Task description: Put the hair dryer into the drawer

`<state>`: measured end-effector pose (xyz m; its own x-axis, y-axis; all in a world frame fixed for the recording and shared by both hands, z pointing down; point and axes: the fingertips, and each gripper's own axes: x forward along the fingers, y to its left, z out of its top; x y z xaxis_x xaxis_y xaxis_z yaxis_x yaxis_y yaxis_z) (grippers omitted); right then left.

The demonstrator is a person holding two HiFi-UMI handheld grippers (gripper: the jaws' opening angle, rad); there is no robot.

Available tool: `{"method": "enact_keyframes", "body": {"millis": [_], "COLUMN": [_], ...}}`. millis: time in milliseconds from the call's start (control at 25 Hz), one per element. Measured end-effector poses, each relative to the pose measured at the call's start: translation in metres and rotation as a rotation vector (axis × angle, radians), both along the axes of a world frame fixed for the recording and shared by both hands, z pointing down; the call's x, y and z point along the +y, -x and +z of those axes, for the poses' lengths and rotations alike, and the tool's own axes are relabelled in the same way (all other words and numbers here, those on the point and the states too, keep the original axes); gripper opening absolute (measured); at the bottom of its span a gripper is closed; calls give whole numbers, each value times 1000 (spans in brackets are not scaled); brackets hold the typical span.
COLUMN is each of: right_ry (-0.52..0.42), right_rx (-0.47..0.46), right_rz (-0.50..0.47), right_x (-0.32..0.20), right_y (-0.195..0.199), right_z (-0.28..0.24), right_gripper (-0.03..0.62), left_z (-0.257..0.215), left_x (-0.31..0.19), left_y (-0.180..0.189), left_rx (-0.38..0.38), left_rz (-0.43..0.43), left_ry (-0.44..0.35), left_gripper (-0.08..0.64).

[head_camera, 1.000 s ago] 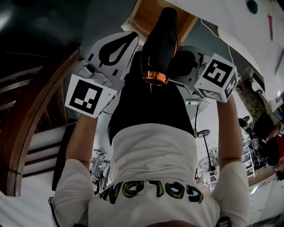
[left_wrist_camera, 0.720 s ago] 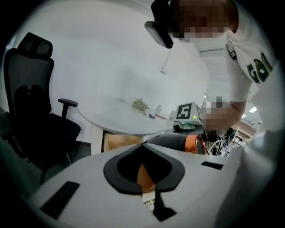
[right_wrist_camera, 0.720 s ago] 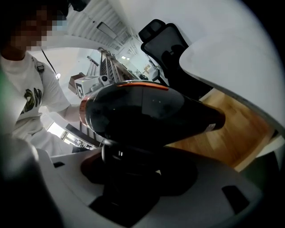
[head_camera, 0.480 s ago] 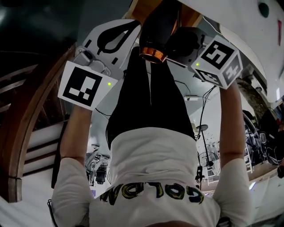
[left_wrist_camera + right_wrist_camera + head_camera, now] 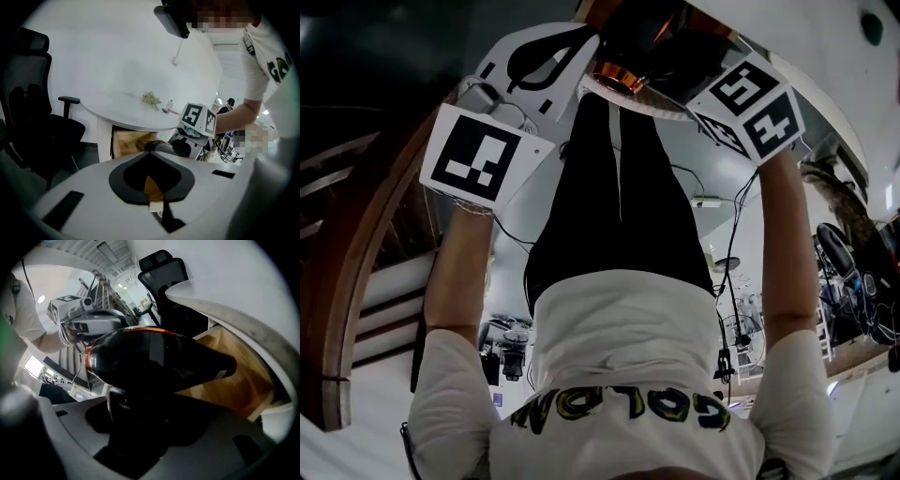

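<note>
Black hair dryer (image 5: 154,364), copper ring at its wide end, is clamped by the handle in your right gripper (image 5: 133,427). The jaws are closed hard on the handle and the barrel lies crosswise above them. The narrow end points into the open wooden drawer (image 5: 234,380), which sits under the edge of the white desk (image 5: 225,305). The copper end faces away from the drawer. You cannot tell whether the dryer touches the drawer's floor.

On your left gripper (image 5: 150,158) the jaws are together at the tips with nothing between them, only the dark teardrop gap of the pads. It hovers near the right one, facing the drawer. Beyond it you see the drawer's light wood, with the dryer's dark body across its mouth.

Head view: the marker cubes (image 5: 478,155) are both raised in front of your white shirt (image 5: 619,337). The dryer is between them at the top edge, partly cut off.

Black office chair (image 5: 33,126) stands left of the drawer, near the desk. Small greenish clutter (image 5: 151,98) lies on the desk top, too small to name
</note>
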<state>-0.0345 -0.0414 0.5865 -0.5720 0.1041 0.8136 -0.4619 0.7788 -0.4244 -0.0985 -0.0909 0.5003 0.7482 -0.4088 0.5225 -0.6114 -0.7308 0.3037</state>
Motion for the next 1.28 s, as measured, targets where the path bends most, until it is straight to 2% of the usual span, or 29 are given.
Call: {"method": "enact_keyframes", "body": {"millis": [240, 640, 1040, 1280], "right_ry": [-75, -182, -191, -240], "right_rx": [166, 410, 500, 578], "right_rz": [-32, -102, -123, -132], "right_x": [-13, -27, -32, -42], "right_y": [-1, -21, -12, -16], "right_z": [27, 71, 96, 110], "right_gripper": [276, 275, 276, 276], "left_z": [11, 12, 16, 15], "left_x": [-6, -7, -8, -10], "left_y": [12, 10, 16, 17], "left_rx": [-10, -8, 1, 6], "left_rz": [-26, -47, -63, -74], "left_ry": [13, 24, 36, 42], "left_gripper": [11, 11, 11, 11]}}
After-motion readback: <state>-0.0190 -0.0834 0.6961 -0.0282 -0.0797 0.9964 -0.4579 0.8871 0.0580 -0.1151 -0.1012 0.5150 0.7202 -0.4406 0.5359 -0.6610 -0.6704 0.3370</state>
